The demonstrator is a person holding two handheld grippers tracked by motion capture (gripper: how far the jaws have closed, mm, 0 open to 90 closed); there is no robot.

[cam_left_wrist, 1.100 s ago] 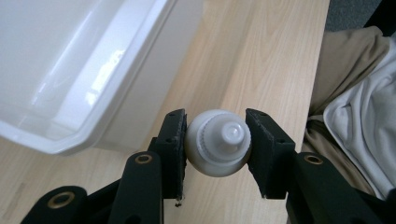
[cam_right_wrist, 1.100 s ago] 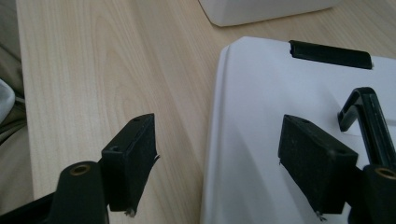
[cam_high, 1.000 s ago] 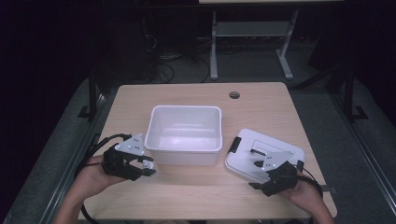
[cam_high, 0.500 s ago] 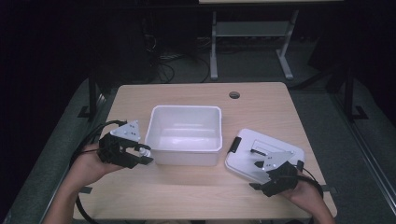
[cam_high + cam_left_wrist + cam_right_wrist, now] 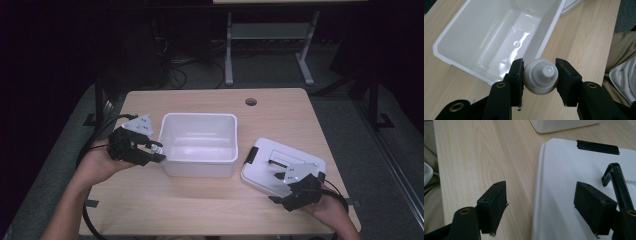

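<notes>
Two grippers at work: the left gripper clenches a small white bottle, just beside the white bin ahead. Right gripper stands released over the white lid edge and tabletop.

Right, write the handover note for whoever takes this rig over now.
Left tool: shut on a small white bottle, cap facing the camera, held at the left rim of the white bin.
Right tool: open, holding nothing, low over the near edge of the white lid.
Lid lies flat on the table, right of the bin.
Done: bottle picked up.
Left, probably: bottle into the bin, then lid on.
</notes>
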